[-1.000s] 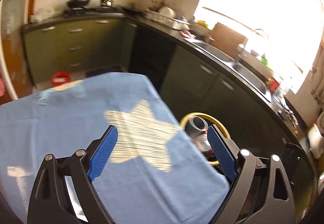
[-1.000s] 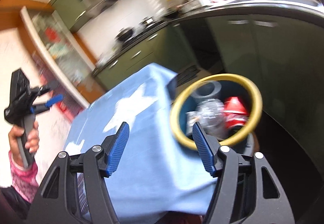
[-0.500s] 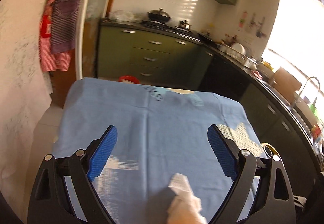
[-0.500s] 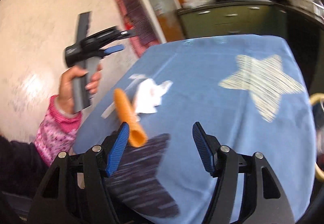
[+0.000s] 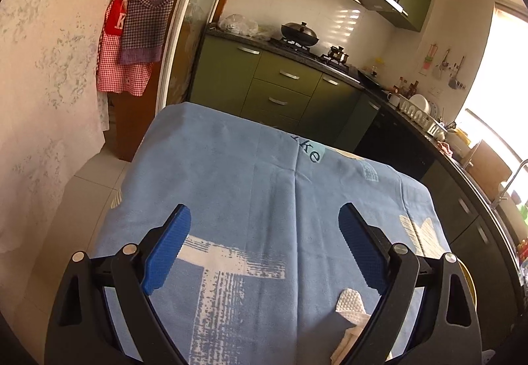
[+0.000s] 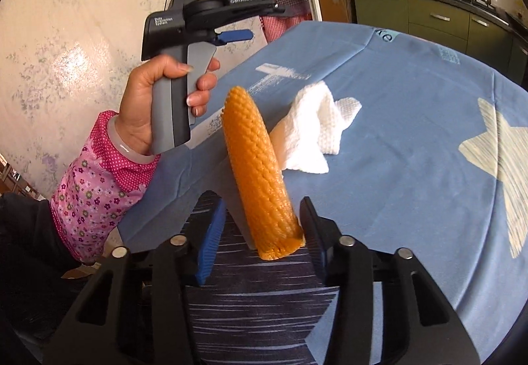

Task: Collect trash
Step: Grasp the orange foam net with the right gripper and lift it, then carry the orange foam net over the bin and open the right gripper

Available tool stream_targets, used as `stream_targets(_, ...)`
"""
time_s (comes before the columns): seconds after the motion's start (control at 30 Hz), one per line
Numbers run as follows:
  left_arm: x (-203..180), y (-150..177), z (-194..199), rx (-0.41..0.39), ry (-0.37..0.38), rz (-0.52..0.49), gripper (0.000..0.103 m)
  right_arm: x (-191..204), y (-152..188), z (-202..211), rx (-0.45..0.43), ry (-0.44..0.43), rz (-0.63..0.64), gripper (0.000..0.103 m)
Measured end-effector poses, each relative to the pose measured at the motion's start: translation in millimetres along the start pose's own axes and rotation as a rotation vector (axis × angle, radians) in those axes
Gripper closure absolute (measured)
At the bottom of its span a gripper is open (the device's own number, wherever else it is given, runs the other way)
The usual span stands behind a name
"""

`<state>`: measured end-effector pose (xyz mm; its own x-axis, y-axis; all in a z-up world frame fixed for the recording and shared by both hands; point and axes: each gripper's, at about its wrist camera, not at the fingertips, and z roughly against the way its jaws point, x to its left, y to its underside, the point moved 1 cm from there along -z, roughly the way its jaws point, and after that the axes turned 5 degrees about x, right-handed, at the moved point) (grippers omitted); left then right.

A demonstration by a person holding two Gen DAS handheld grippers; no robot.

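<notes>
An orange corn cob [image 6: 260,173] lies on the blue tablecloth [image 6: 412,140], its cut end between the fingers of my right gripper [image 6: 260,226], which is open around it. A crumpled white paper napkin [image 6: 316,127] lies just beyond the cob. In the left wrist view the napkin [image 5: 351,309] sits near the right finger of my left gripper [image 5: 264,249], which is open and empty above the cloth. The left gripper's handle [image 6: 184,45] shows held up at the left in the right wrist view.
The blue cloth [image 5: 280,193] covers a table with a dark striped patch [image 6: 257,299] at the near edge. Green kitchen cabinets [image 5: 280,81] and a stove with a wok [image 5: 300,32] stand behind. Aprons [image 5: 135,25] hang on the left wall.
Both grippers swung away from the yellow-rimmed bin toward the table. The right gripper moved in on the corn cob, which now sits between its fingers. The left gripper rose and stays open.
</notes>
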<state>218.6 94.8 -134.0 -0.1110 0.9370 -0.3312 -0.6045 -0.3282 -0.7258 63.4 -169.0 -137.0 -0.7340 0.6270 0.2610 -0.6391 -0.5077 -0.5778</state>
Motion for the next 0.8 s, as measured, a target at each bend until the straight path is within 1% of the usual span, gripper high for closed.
stream_targets(0.03, 0.0, 0.5, -1.2, 0.001, -0.002, -0.004, 0.013, 0.5, 0.8, -2.2, 0.006, 0.0, -0.002, 0.071)
stream_targets(0.07, -0.1, 0.8, -1.6, -0.001, -0.005, -0.008, 0.013, -0.7, 1.6, -5.5, 0.01, 0.001, -0.002, 0.078)
stream_targets(0.1, -0.4, 1.3, -1.1, -0.004, -0.009, -0.012, 0.013, -1.0, 2.0, -8.6, 0.011, 0.004, -0.001, 0.083)
stream_targets(0.2, -2.3, 2.4, 0.8, -0.011, -0.016, -0.025, 0.012, 1.4, 2.1, -6.6, 0.009, -0.008, 0.004, 0.091)
stream_targets(0.37, -5.4, 2.6, 3.7, -0.008, -0.014, -0.025, 0.011, 17.6, 3.6, -4.0, 0.013, -0.075, 0.065, 0.091)
stream_targets(0.5, -5.0, 3.1, 4.4, -0.009, -0.015, -0.019, 0.011, 37.5, 9.4, 6.5, 0.006, -0.158, 0.14, 0.091)
stream_targets(0.6, -4.6, 4.1, 4.1, -0.006, -0.016, -0.017, 0.011, 43.6, 14.3, 21.4, -0.013, -0.181, 0.162, 0.091)
stream_targets(0.7, -6.1, 5.2, 4.6, -0.006, -0.019, -0.025, 0.011, 38.6, 20.3, 45.8, -0.06, -0.173, 0.136, 0.091)
stream_targets(0.8, -9.1, 6.8, 4.7, -0.004, -0.018, -0.032, 0.011, 23.7, 28.9, 72.3, -0.108, -0.099, 0.079, 0.091)
